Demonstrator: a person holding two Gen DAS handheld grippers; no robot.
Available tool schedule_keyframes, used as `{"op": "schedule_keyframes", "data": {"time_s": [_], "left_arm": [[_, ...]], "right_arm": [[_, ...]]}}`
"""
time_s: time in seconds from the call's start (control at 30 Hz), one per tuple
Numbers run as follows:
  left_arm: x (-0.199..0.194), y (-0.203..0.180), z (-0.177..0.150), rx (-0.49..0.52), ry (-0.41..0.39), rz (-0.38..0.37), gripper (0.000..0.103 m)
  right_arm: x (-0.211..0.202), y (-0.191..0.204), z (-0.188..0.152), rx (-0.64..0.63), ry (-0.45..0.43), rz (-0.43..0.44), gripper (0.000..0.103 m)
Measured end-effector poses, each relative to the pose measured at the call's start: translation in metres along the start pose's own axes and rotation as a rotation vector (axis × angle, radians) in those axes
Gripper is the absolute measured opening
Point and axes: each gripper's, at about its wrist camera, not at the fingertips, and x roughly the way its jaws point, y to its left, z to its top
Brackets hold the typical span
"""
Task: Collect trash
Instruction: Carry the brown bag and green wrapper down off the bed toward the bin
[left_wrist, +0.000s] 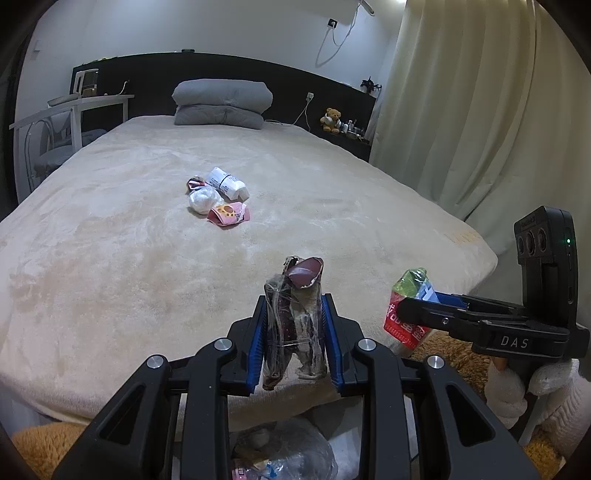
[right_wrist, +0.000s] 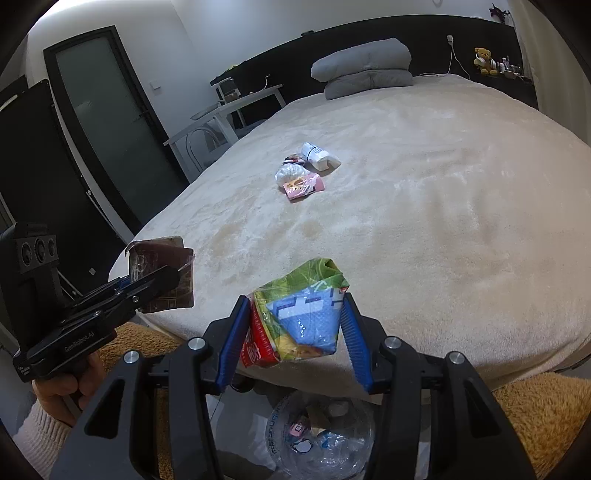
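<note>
My left gripper (left_wrist: 294, 306) is shut on a crumpled dark maroon wrapper (left_wrist: 295, 317) and holds it over the bed's near edge. It also shows in the right wrist view (right_wrist: 162, 275). My right gripper (right_wrist: 293, 306) is shut on a crushed green, blue and red packet (right_wrist: 299, 317), also seen in the left wrist view (left_wrist: 408, 306). A small pile of trash lies mid-bed: a white roll (left_wrist: 225, 182), a clear crumpled bag (left_wrist: 201, 199), a pink wrapper (left_wrist: 229, 214). Below both grippers sits a clear plastic bag with trash (right_wrist: 319, 435).
The beige bed (left_wrist: 129, 240) fills both views. Grey folded pillows (left_wrist: 221, 103) lie at its head. A white desk and chair (left_wrist: 70, 122) stand left, curtains (left_wrist: 480, 110) right. A tan rug (right_wrist: 546, 413) lies on the floor. A dark door (right_wrist: 107, 110) is far left.
</note>
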Motion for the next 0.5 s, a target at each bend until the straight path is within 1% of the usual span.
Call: {"op": "schedule_keyframes", "data": {"time_s": [0.13, 0.27, 0.5], "left_arm": [[-0.002, -0.006, -0.011, 0.011, 0.024, 0.005, 0.027], [0.000, -0.002, -0.019, -0.005, 0.059, 0.006, 0.027], [0.007, 0.004, -0.033, -0.047, 0.142, -0.018, 0.027]], "right_arm": [[-0.001, 0.006, -0.008, -0.014, 0.014, 0.014, 0.050], [0.003, 0.008, -0.012, -0.018, 0.040, 0.024, 0.050], [0.016, 0.007, -0.022, -0.017, 0.124, 0.031, 0.050]]}}
